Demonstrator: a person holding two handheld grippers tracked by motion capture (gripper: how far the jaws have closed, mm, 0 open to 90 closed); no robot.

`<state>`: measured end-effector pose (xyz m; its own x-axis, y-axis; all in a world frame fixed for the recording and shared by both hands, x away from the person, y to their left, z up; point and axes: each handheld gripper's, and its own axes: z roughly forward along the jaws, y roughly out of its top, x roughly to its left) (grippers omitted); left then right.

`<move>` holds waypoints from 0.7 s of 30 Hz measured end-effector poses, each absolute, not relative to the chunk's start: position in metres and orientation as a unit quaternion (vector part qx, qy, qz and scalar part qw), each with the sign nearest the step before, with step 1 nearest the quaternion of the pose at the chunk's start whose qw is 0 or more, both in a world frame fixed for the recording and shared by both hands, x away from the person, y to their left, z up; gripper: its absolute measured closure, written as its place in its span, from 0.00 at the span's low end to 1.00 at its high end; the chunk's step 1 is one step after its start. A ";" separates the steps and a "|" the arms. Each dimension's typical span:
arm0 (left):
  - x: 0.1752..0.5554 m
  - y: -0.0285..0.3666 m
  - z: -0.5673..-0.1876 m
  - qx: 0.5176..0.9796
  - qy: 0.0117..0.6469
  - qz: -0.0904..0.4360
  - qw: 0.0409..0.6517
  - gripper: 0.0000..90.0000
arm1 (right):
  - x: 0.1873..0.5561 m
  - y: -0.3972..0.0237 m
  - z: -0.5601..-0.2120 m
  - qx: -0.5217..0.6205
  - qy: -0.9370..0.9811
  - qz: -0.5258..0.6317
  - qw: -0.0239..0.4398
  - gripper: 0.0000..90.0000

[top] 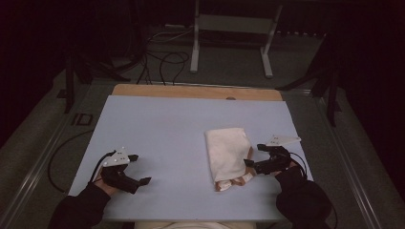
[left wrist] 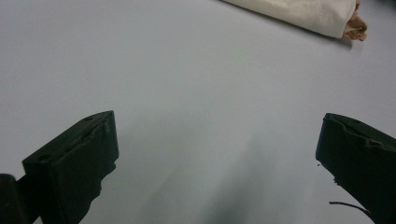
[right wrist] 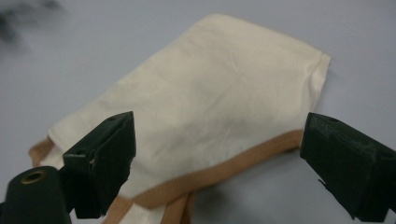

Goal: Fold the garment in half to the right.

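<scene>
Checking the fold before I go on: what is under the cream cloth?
The cream cloth lies folded on the pale blue table. A tan trim shows from beneath its near edge. Whatever else sits between the folded layers is covered.

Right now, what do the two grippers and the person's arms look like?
Both grippers, left gripper and right gripper, are black, each with two blocky black jaws and a grey three-cornered plate on top. A dark cable trails from the left one. The person wears dark sleeves down to the wrists.
</scene>
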<state>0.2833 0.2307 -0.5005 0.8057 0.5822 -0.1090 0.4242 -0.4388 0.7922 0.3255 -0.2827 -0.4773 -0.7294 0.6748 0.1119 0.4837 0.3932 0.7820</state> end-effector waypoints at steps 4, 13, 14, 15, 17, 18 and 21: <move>0.283 0.231 -0.501 0.844 0.299 0.090 0.436 0.00 | 0.313 -0.287 -0.489 0.354 0.827 0.422 0.113 0.12; 0.283 0.231 -0.501 0.844 0.298 0.090 0.437 0.00 | 0.300 -0.291 -0.503 0.360 0.833 0.408 0.104 0.12; 0.283 0.231 -0.501 0.844 0.297 0.090 0.437 0.00 | 0.299 -0.291 -0.504 0.362 0.831 0.408 0.105 0.12; 0.283 0.231 -0.501 0.844 0.297 0.090 0.437 0.00 | 0.298 -0.292 -0.505 0.364 0.831 0.407 0.107 0.12; 0.282 0.232 -0.501 0.844 0.298 0.090 0.438 0.00 | 0.296 -0.294 -0.507 0.370 0.829 0.406 0.103 0.12; 0.282 0.232 -0.501 0.843 0.298 0.090 0.438 0.00 | 0.295 -0.295 -0.509 0.370 0.829 0.406 0.106 0.12; 0.282 0.232 -0.502 0.844 0.299 0.090 0.437 0.00 | 0.294 -0.297 -0.510 0.376 0.825 0.408 0.104 0.12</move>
